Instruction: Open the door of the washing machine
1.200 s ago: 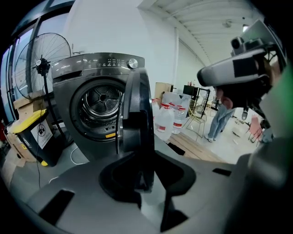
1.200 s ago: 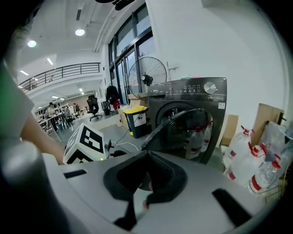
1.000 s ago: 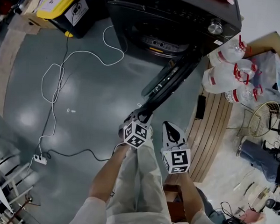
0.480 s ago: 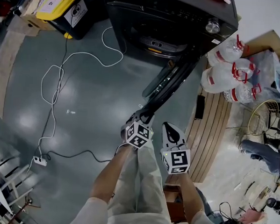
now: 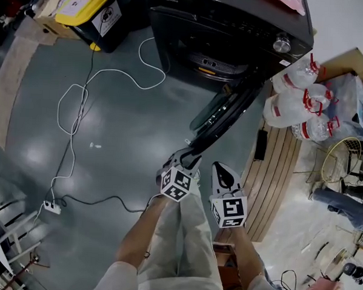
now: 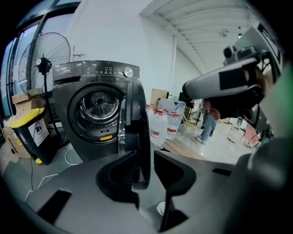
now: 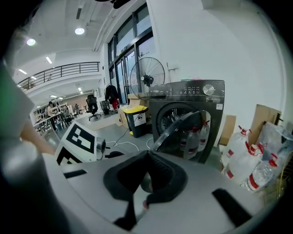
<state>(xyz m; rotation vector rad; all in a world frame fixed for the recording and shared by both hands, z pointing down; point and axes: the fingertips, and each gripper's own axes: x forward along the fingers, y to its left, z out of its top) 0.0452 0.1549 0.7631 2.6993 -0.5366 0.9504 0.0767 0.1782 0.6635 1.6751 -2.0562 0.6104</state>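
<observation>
Door (image 5: pixel 222 116) of a dark washing machine (image 5: pixel 236 29) stood swung wide open over the grey floor (image 5: pixel 122 120), reaching toward the person. The left gripper (image 6: pixel 145 157) sat at the door's outer edge, its jaws opening with the rim between them and a gap showing on one side. The right gripper (image 7: pixel 147 155) hovered just beside it, jaws closed together on nothing. Water bottles (image 5: pixel 293 105) stood beside the machine.

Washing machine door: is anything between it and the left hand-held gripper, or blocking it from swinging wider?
Nothing visible: the edge of the door sits between the jaws of the left hand-held gripper, which are opening. The door already stands swung out; water bottles stand beyond it, beside the machine, clear of it.
</observation>
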